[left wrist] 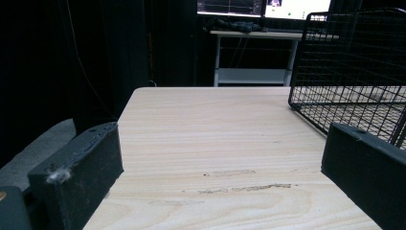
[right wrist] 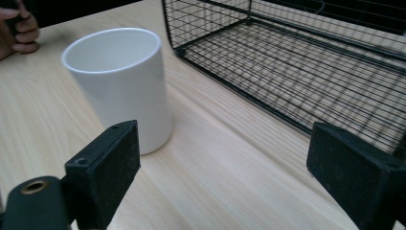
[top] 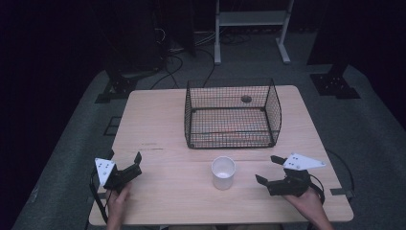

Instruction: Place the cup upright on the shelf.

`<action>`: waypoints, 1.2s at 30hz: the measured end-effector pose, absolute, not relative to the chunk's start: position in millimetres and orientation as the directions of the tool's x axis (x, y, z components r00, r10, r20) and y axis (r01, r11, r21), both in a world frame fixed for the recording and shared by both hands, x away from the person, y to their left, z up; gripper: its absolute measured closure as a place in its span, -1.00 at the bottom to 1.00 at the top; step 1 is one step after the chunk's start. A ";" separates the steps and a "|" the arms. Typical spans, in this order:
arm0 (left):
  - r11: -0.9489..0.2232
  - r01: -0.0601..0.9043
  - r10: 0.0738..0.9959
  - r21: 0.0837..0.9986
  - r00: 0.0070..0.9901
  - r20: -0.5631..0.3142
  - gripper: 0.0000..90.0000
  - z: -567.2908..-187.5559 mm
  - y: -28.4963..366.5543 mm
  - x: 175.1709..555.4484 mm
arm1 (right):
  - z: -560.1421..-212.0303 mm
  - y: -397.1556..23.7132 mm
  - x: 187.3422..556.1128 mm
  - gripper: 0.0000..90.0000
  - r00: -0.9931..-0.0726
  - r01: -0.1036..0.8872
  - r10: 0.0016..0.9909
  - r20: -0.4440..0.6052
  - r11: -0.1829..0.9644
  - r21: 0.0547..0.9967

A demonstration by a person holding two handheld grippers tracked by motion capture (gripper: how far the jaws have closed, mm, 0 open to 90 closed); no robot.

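Finding: a white cup [top: 223, 172] stands upright on the wooden table [top: 158, 191], just in front of the wire basket [top: 232, 114] and apart from it. All positions below are taken from the cup.

The right gripper [top: 270, 170] sits to the right of the cup, near it but not touching, jaws spread wide and holding nothing. In the right gripper view the cup [right wrist: 119, 86] stands off to the left of the gap, beyond the left jaw rather than between the two. The basket [right wrist: 297, 62] occupies the ground ahead and to the right.

The left gripper [top: 125, 160] rests to the left of the cup, well apart from it, jaws likewise spread and empty. Its own view looks along bare tabletop [left wrist: 215, 143] toward the basket corner [left wrist: 349, 72].

Judgement: the work in hand appears to be taking up the cup with the right gripper, probably for the basket.

Risks noted:
- The cup is off the jaw line. An advance without swinging toward it would likely strike the wall with the nearer jaw and push or tip the cup.
- The wall looks smooth and glazed; a shallow or off-centre pinch near the rim could slip.
- The basket stands close behind. A push forward would drive the cup against the wire.
- The basket wall is tall; a low carry could catch the rim.
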State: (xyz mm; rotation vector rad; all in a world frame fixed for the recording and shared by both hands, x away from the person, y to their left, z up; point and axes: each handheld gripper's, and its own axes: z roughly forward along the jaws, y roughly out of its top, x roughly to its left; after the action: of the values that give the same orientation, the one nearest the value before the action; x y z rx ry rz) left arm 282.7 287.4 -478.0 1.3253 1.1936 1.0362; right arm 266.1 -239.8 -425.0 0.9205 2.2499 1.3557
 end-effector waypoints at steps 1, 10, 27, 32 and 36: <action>0.021 0.105 0.990 0.994 0.135 -0.035 -1.00 -478.1 287.3 282.7 | -424.9 -238.4 265.8 -0.77 -0.727 0.346 0.686 0.029 0.330 0.878; 0.021 0.105 0.990 0.994 0.136 -0.036 -1.00 -478.1 287.4 282.8 | -422.4 -221.9 264.2 -0.78 -0.769 0.332 0.638 0.035 0.353 0.875; 0.022 0.104 0.990 0.994 0.137 -0.036 -1.00 -478.1 287.6 283.0 | -418.5 -190.8 262.6 -0.83 -0.832 0.299 0.553 0.036 0.392 0.870; 0.022 0.104 0.990 0.994 0.138 -0.037 -1.00 -478.0 287.6 283.0 | -420.4 -178.6 264.4 -0.83 -0.845 0.299 0.533 0.041 0.408 0.862; 0.022 0.104 0.990 0.994 0.138 -0.036 -1.00 -478.1 287.6 283.0 | -422.0 -169.2 267.4 -0.83 -0.853 0.300 0.520 0.041 0.423 0.855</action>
State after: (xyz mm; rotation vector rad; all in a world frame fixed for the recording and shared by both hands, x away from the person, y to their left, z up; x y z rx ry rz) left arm 283.0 287.6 -478.1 1.3249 1.1918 1.0337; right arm 267.4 -169.2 -422.0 0.7185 2.4484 1.3997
